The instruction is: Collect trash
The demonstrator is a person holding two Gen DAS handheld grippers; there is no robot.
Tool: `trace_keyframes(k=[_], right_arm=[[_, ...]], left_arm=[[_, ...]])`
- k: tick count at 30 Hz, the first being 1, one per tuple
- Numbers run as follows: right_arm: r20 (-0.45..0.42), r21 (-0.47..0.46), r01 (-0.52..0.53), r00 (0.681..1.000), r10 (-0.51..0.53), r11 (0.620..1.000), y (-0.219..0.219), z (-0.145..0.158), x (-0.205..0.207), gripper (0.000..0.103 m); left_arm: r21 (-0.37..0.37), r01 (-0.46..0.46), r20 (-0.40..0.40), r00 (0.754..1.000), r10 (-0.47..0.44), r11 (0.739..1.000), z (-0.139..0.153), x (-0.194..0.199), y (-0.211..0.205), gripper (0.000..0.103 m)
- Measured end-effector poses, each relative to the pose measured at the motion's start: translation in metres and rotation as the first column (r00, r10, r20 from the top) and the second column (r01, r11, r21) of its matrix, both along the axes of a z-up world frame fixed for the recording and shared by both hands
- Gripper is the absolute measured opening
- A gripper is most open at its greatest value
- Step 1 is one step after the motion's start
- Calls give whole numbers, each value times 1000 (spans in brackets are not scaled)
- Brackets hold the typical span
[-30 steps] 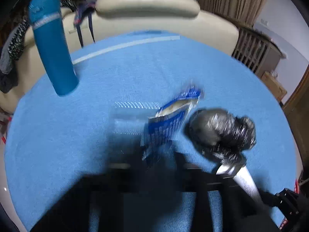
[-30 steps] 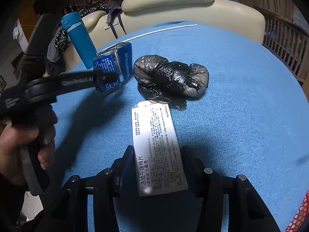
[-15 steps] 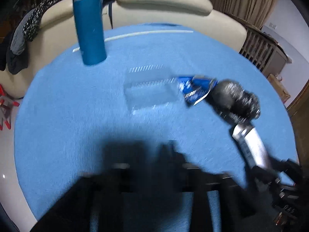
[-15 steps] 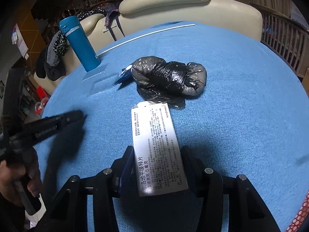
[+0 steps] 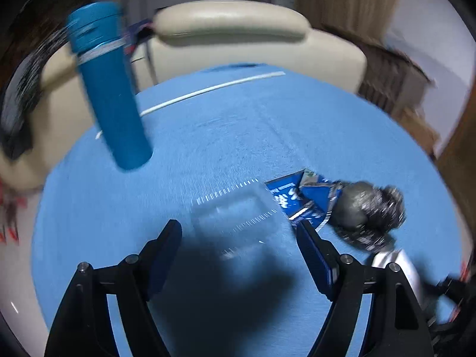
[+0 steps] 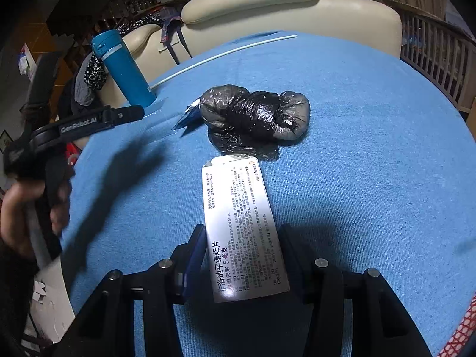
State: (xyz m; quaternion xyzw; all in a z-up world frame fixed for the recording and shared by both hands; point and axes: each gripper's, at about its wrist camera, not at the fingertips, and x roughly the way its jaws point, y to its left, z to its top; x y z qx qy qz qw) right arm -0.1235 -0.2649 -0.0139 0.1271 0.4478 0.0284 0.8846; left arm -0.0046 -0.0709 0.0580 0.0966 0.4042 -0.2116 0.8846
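Observation:
My left gripper hangs over the blue table with its jaws opening and nothing pressed between the pads. A clear plastic tray lies just under and ahead of its fingertips. To the right of the tray, a crumpled blue wrapper rests against a black plastic bag. My right gripper is shut on a white medicine box, whose far end points at the black bag. The right wrist view shows the left gripper at the left, held by a hand.
A tall blue bottle stands at the table's far left. A thin white stick lies near the far edge. A cream sofa sits behind the table and a wooden railing to the right. Red mesh shows at the lower right.
The left gripper let go of the blue wrapper, which now lies beside the black bag, then opened and drew back over the clear tray. The right gripper kept still with the box.

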Motion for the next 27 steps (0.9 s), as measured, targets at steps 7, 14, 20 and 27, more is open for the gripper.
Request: trace_keyframes(k=[7, 14, 20, 27], right_arm=[[-2, 5, 0, 1000, 0, 1000, -1, -1, 0, 54], [-16, -4, 2, 1000, -2, 1000, 0, -1, 1, 54], [-25, -13, 15, 1000, -15, 1000, 2, -1, 3, 53], [-25, -23, 23, 999, -23, 999, 4, -2, 5, 53]], left_arm=[[140, 228, -25, 974, -227, 963, -11, 26, -1, 81], [170, 305, -97, 951, -293, 937, -33, 51, -14, 81], [120, 227, -118, 970, -213, 967, -44, 45, -4, 54], [110, 42, -117, 993, -29, 993, -43, 11, 15, 55]])
